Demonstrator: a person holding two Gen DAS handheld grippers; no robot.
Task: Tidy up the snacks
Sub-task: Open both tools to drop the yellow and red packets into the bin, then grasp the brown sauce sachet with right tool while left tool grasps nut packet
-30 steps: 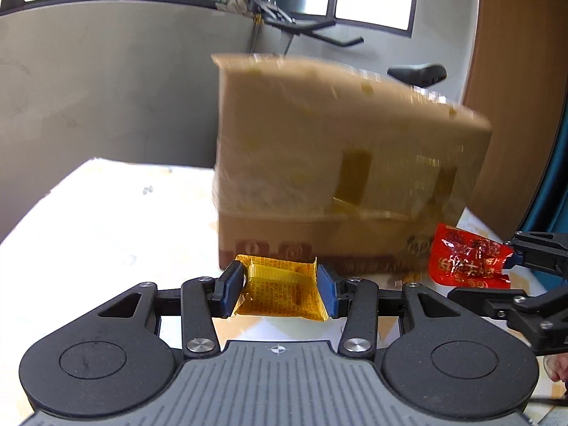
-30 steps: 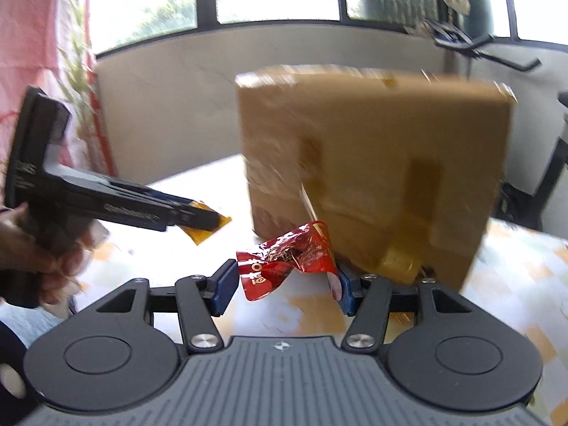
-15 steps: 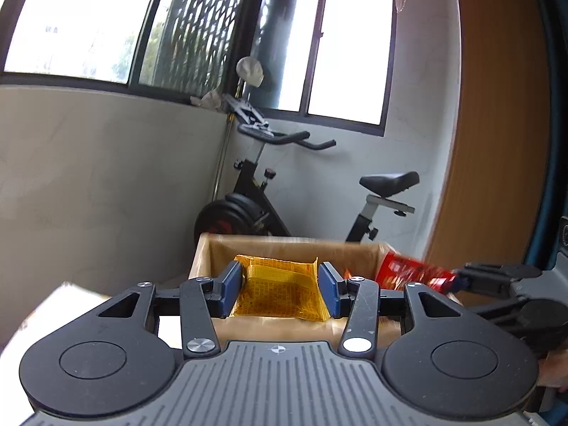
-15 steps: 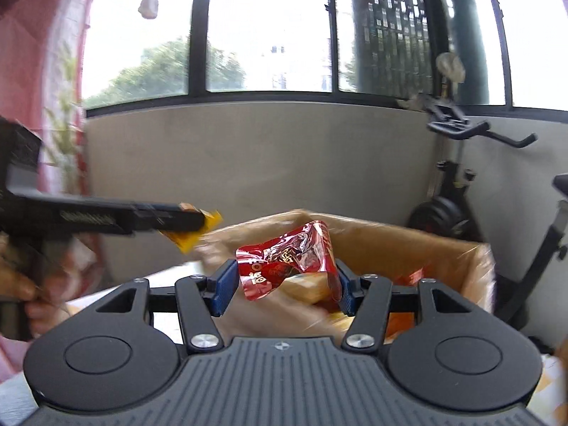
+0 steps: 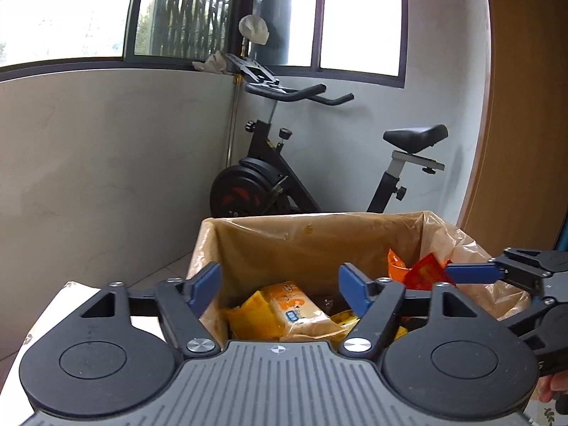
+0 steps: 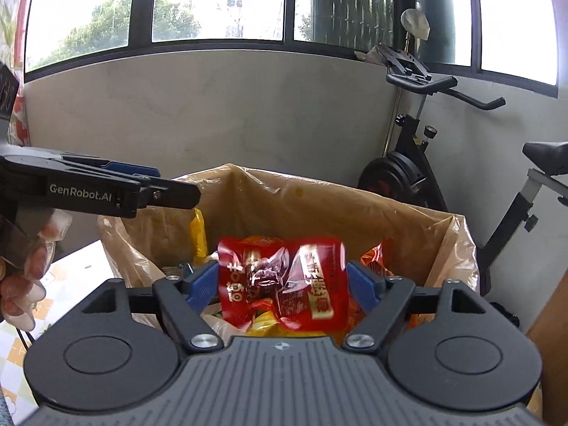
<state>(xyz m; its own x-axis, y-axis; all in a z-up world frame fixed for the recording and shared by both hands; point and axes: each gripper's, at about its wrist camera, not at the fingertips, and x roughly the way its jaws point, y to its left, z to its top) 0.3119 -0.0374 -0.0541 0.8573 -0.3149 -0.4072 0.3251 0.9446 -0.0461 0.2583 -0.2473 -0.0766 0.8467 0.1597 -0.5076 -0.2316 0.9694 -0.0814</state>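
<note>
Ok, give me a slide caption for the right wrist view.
Right hand-held gripper opens around a red snack packet above the lined cardboard box of snacks.

Table (image 6: 81, 277): white top, checked orange pattern, visible at left edge. Cardboard box (image 6: 319, 206), plastic-lined, stands on it. Contact line hidden.

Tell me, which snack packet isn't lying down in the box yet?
The red packet. It sits between the right gripper jaws above the lined box; the yellow packets already lie inside.
</note>
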